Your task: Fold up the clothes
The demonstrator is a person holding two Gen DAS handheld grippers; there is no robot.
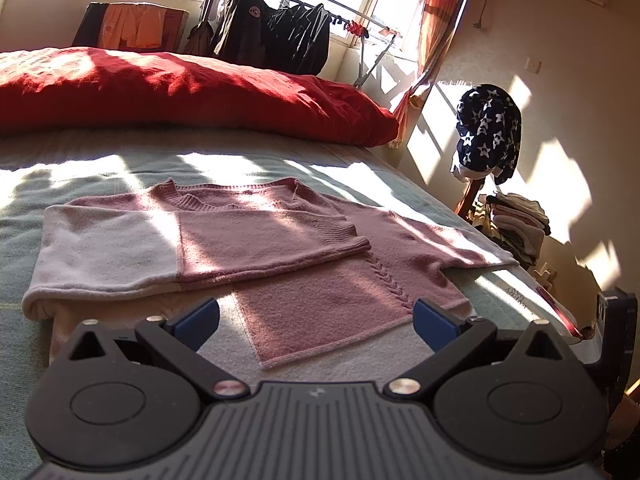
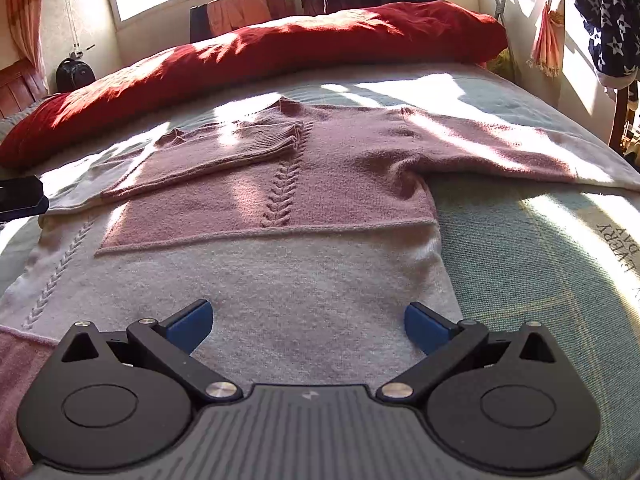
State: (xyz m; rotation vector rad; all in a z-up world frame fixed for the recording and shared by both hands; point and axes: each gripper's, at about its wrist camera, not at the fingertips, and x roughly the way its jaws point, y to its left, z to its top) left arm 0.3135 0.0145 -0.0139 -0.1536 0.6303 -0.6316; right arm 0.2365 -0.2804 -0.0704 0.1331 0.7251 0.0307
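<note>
only the right wrist view shows the grey lower half of the sweater [image 2: 304,184] on the bed [image 2: 520,264]. both jaws are wide open and empty, sweater at 12 o'clock.

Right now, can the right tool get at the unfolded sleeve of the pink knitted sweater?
Probably yes: the right tool is open, the unfolded sleeve lies flat on the bed, and nothing is in between.

Home bedroom: bed [image 2: 520,240], red duvet [image 1: 160,88], clothes rack [image 1: 320,4].
</note>
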